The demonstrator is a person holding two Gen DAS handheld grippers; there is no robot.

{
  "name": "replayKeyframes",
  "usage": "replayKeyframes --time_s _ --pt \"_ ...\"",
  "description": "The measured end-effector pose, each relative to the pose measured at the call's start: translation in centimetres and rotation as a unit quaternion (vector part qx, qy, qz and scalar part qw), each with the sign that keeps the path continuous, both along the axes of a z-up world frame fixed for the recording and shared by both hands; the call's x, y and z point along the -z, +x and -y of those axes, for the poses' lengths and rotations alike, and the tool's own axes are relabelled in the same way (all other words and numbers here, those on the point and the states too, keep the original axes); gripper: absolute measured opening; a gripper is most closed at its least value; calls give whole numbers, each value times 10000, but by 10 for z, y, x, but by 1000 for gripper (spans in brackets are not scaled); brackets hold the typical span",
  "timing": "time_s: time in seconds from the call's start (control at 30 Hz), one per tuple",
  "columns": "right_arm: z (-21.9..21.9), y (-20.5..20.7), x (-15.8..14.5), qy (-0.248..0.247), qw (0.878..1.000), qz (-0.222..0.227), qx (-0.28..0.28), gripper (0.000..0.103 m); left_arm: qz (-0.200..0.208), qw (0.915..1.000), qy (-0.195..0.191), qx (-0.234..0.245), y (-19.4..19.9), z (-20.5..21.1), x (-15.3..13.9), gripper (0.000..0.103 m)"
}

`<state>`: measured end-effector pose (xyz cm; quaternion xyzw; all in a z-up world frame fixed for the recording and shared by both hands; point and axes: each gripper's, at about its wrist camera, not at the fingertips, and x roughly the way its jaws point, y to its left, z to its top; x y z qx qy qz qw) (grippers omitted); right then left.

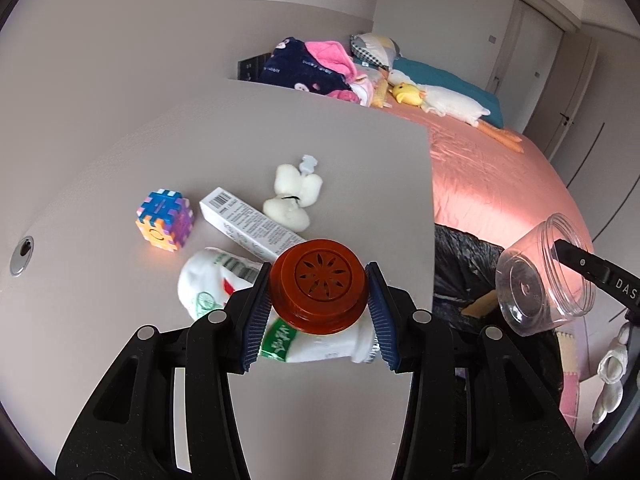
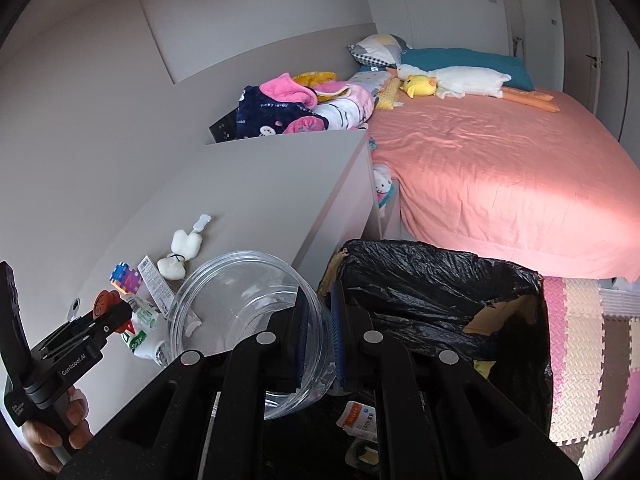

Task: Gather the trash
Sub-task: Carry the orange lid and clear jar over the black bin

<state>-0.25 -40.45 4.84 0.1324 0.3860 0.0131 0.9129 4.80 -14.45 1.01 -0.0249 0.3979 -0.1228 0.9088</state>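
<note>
My left gripper [image 1: 318, 312] is shut on a round brown-orange lid [image 1: 319, 286] with a flower cut-out, held above the grey desk [image 1: 200, 160]. Beneath it lies a white and green bottle [image 1: 320, 346]. It also shows in the right wrist view [image 2: 102, 304]. My right gripper [image 2: 320, 332] is shut on the rim of a clear plastic jar [image 2: 248, 320], held at the desk edge beside the black-lined trash bin [image 2: 432, 300]. The jar also shows in the left wrist view [image 1: 544, 276].
On the desk lie a white carton [image 1: 248, 222], a colourful foam cube [image 1: 165, 219], white fluffy toys [image 1: 294, 196] and a crumpled white wrapper [image 1: 212, 282]. A pink bed [image 2: 500, 168] with plush toys stands beyond. Foam floor mats [image 2: 592, 352] lie right of the bin.
</note>
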Motion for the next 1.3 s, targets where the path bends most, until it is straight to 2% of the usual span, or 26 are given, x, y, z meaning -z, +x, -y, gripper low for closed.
replayKeyframes --time_s 0.7,1.3 --pt "74 -43 2 95 9984 -11 559 12 -32 9953 199 951 -25 105 1 45" --pt "125 -61 15 77 9939 -200 1079 12 -250 9826 416 1795 -32 182 19 45"
